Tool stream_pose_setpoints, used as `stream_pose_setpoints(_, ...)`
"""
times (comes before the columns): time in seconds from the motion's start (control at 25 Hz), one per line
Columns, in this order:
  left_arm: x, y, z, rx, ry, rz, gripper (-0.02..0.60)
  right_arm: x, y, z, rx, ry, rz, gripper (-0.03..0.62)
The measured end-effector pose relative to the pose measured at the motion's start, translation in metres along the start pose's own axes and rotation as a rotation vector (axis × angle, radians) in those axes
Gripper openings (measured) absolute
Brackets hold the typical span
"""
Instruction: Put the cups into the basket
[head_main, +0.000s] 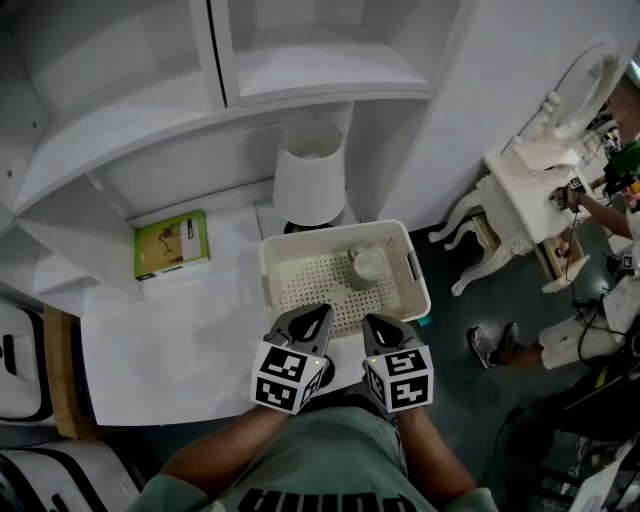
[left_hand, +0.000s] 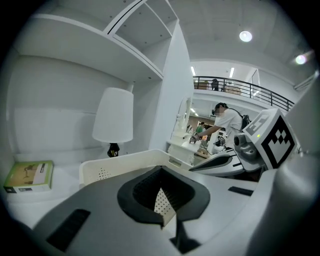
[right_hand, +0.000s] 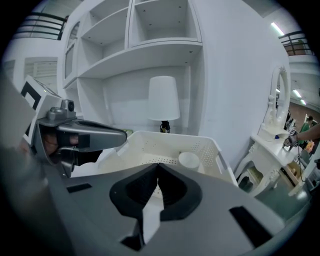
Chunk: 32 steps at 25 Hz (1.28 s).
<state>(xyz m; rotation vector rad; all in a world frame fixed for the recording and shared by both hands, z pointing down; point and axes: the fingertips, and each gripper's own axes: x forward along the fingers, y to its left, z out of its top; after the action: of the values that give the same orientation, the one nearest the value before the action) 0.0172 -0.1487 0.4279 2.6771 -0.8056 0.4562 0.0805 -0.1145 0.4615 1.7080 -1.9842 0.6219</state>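
Observation:
A white perforated basket (head_main: 285, 262) stands on the white table just beyond both grippers. One white cup (head_main: 367, 266) sits in its right half; it also shows in the right gripper view as cup (right_hand: 189, 160) inside the basket (right_hand: 210, 145). My left gripper (head_main: 318, 312) hovers over the basket's near rim, jaws together and empty; in its own view the gripper (left_hand: 160, 169) tips meet above the basket (left_hand: 115, 167). My right gripper (head_main: 373, 322) is beside it, also over the near rim. Its tips are closed at the gripper (right_hand: 158, 165), with nothing between them.
A white lamp (head_main: 310, 172) stands behind the basket under the shelves. A green book (head_main: 172, 243) lies at the table's back left. The table (head_main: 170, 340) spreads out to the left. A white dressing table (head_main: 520, 185) and people are at the right, on the floor side.

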Motion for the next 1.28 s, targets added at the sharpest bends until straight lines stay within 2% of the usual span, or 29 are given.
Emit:
stream_pose_setpoints(0.24,-0.010,-0.021,0.001,0.023,-0.018,0.020,0.006,-0.018,0.002,-0.003,-0.009,-0.032,0.034,0.017)
stream_pose_setpoints(0.76,-0.029,-0.059,-0.012,-0.012,-0.023,0.126,0.006,-0.062,0.000,-0.004,-0.051,-0.105,0.151,0.017)
stream_pose_setpoints(1.28,-0.055,-0.097,-0.042,-0.052,-0.029,0.219,0.006,-0.095,0.008,-0.050,-0.100,-0.079,0.239,0.017)
